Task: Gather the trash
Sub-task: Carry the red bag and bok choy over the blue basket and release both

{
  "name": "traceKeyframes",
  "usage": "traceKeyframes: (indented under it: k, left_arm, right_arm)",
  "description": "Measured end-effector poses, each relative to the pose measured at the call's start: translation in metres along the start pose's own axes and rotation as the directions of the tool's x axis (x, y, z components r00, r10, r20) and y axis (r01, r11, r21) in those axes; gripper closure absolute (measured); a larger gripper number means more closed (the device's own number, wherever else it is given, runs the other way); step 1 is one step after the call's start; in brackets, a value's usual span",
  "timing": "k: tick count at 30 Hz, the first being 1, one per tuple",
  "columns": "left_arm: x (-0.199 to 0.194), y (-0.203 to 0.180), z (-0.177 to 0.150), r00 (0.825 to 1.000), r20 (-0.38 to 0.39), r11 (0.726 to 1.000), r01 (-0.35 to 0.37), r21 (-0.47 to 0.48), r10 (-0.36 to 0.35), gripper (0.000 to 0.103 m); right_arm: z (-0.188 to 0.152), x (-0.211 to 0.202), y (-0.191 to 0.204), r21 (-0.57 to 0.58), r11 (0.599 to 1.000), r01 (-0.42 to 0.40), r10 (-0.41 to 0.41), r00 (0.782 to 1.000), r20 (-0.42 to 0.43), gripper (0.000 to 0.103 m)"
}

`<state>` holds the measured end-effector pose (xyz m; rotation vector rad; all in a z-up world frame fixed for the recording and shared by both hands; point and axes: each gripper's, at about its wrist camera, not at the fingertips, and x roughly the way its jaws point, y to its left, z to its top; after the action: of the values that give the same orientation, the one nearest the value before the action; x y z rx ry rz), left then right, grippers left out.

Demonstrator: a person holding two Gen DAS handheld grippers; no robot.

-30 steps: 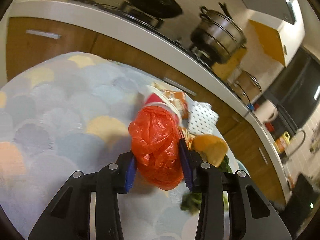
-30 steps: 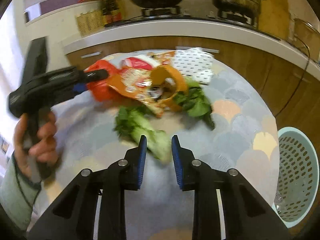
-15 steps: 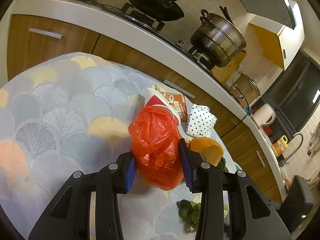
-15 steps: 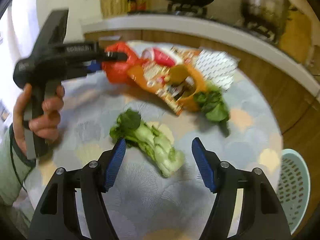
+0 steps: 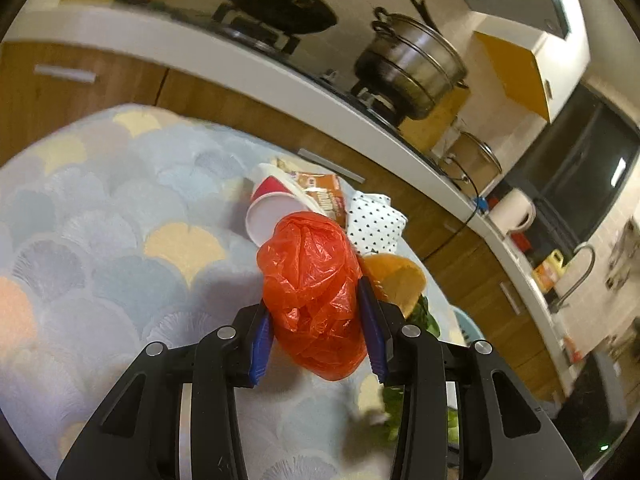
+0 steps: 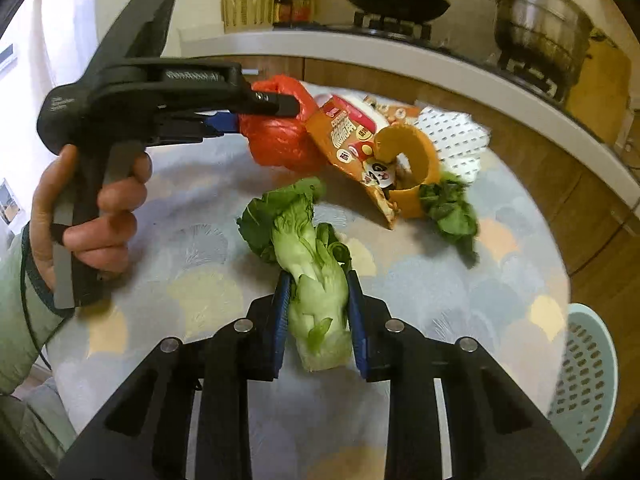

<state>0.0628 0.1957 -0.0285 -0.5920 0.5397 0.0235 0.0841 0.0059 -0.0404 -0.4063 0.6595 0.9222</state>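
My left gripper (image 5: pixel 316 332) is shut on a crumpled red plastic bag (image 5: pixel 314 292) and holds it just above the round table; both also show in the right wrist view, the gripper (image 6: pixel 228 116) and the bag (image 6: pixel 280 140). My right gripper (image 6: pixel 318 312) is closed around the stalk of a bok choy (image 6: pixel 308 260) lying on the table. Behind lie an orange snack packet (image 6: pixel 348 136), an orange cup (image 6: pixel 412 160), a red and white paper cup (image 5: pixel 272 208), a dotted white wrapper (image 6: pixel 452 136) and a loose green leaf (image 6: pixel 452 212).
The table (image 6: pixel 460 288) has a pastel fan-pattern cloth. A pale blue perforated basket (image 6: pixel 588 392) stands off its right edge. Behind runs a kitchen counter (image 5: pixel 200 44) with a black pan (image 5: pixel 280 0), a steel pot (image 5: pixel 412 68) and wooden cabinets.
My right gripper opened wide, moved forward over the bok choy and closed around its stalk. My left gripper kept hold of the red bag and shifted little.
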Motion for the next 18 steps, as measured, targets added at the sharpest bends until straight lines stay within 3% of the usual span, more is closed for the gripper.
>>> traceKeyframes:
  k: [10,18]
  left_arm:
    - [-0.041,-0.061,-0.006,0.995,0.044,0.992,0.086,0.096,-0.09,0.066]
    - [-0.022,-0.128,-0.008,0.99,-0.016,0.965,0.142,0.22,-0.142,0.066]
  right_arm:
    - [-0.025,-0.059,-0.04,0.164,0.986,0.044,-0.06,0.994,0.095,0.079]
    - [-0.046,-0.104,-0.095,0.344,0.931,0.121,-0.185,0.969,0.161,0.079]
